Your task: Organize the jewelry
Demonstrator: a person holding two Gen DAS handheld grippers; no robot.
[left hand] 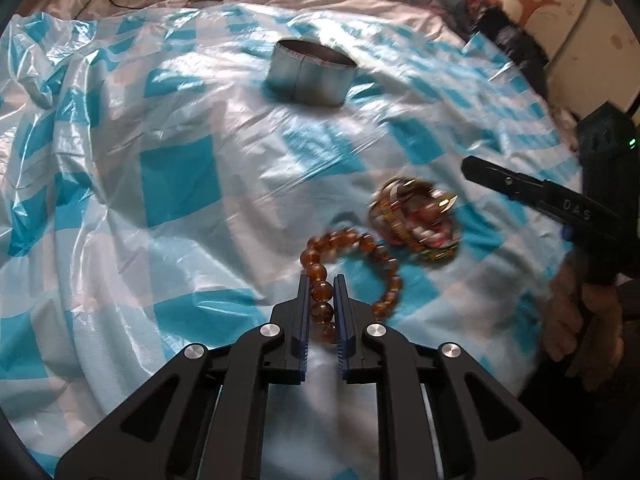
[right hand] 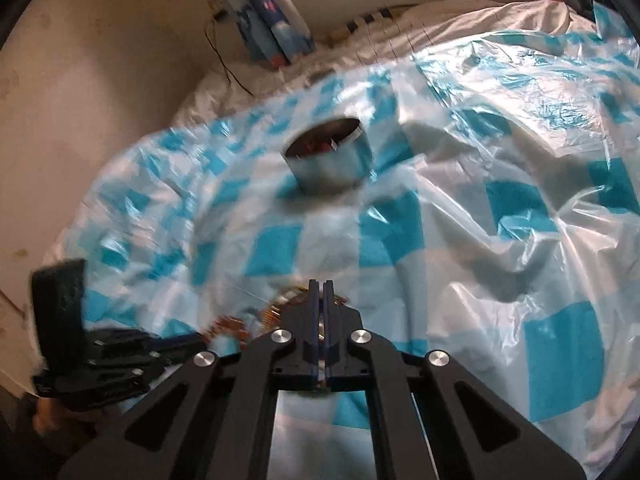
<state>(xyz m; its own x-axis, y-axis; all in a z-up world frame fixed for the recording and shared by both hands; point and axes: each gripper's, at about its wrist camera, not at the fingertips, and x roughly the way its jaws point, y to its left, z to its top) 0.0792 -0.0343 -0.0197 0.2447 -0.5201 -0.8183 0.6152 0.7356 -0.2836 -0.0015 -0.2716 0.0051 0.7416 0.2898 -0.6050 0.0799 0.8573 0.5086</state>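
The left gripper (left hand: 323, 280) has its jaws drawn narrow around the amber bead bracelet (left hand: 352, 276), pinching one bead of the strand between the blue pads, which reads as a grip chosen at the near end of the loop so the rest can trail free; the remainder of the strand curves away toward 1 o'clock across the blue-and-white checked plastic sheet (left hand: 176, 184). Just beyond it, at about 2 o'clock from the left fingertips, lies the pile of bangles (left hand: 416, 220), a smeared tangle of gold and multicoloured bands touching the far end of the beads. The round metal tin (left hand: 312, 74) stands well apart at 12 o'clock, open-topped, and is probably where the jewelry is meant to go; in the right wrist view the tin (right hand: 328, 160) shows some reddish contents, too blurred to name. The right gripper (left hand: 516, 184) comes in from 3 o'clock in the left view, seen side-on so its gap cannot be read there; in its own camera the right gripper (right hand: 320, 284) has its jaws nearly together, with gold-toned bands visible behind and between the fingers, so it appears to be closed on the bangles, though motion blur makes the contact uncertain. Whether either piece is lifted off the sheet cannot be told. The hand under the right tool is cut by the frame edge, and the room beyond the bedding is indistinct.
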